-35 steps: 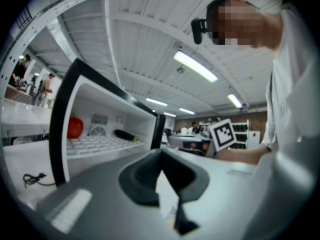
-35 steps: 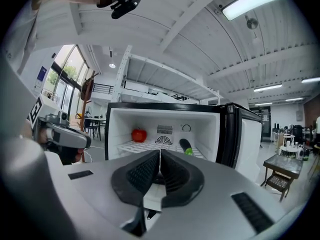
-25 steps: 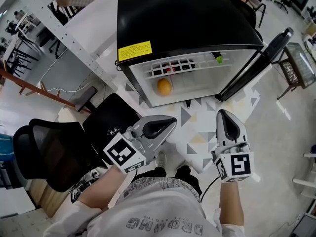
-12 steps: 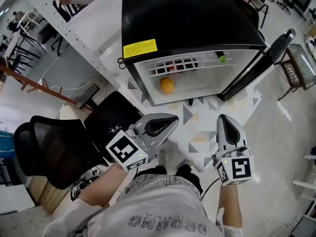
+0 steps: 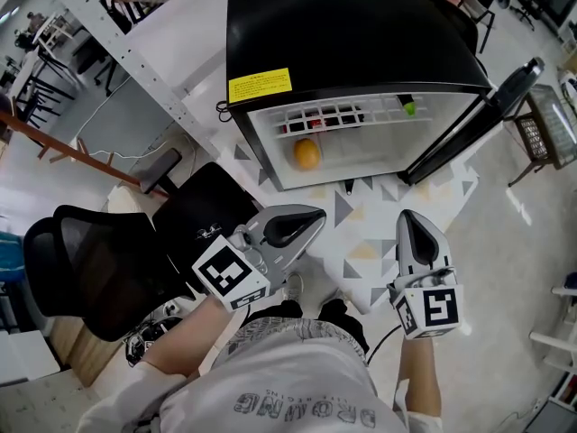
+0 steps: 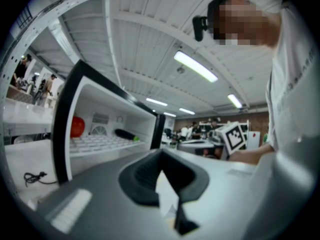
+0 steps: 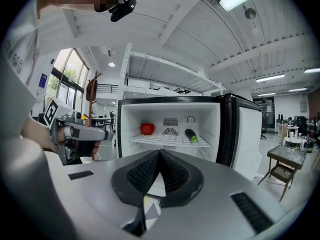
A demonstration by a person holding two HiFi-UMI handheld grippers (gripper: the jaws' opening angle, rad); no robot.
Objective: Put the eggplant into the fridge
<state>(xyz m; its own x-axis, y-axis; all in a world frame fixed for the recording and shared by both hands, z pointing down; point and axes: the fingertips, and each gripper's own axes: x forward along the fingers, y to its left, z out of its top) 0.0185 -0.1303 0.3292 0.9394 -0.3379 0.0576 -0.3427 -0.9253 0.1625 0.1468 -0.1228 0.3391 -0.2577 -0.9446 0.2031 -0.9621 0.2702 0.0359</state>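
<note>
We held the left claw (image 6: pixel 160 153) and the right claw (image 7: pixel 160 152) closed and empty before the open fridge (image 7: pixel 227 129). The eggplant (image 7: pixel 191 135) lay at the right of its wire shelf (image 7: pixel 167 140), well apart from a red fruit (image 7: pixel 147 128).

- A yellow label (image 5: pixel 260 85) sits at the front left corner of the black top of the fridge (image 5: pixel 361 25). It carries lines of dark print, too small to read.
- The person's shirt (image 5: pixel 297 368) bears a print (image 5: pixel 302 410) of large outlined capitals, seen upside down from the head view. It seems to begin "DRO"; the rest is uncertain. A smaller line beside it cannot be read.
- The cube on the left gripper (image 5: pixel 315 216) and the cube on the right gripper (image 5: pixel 407 216) show black-and-white square markers: patterns, no letters or numbers.
- A blue sign (image 7: pixel 42 80) hangs by the windows in the right gripper view; its writing cannot be made out.
</note>
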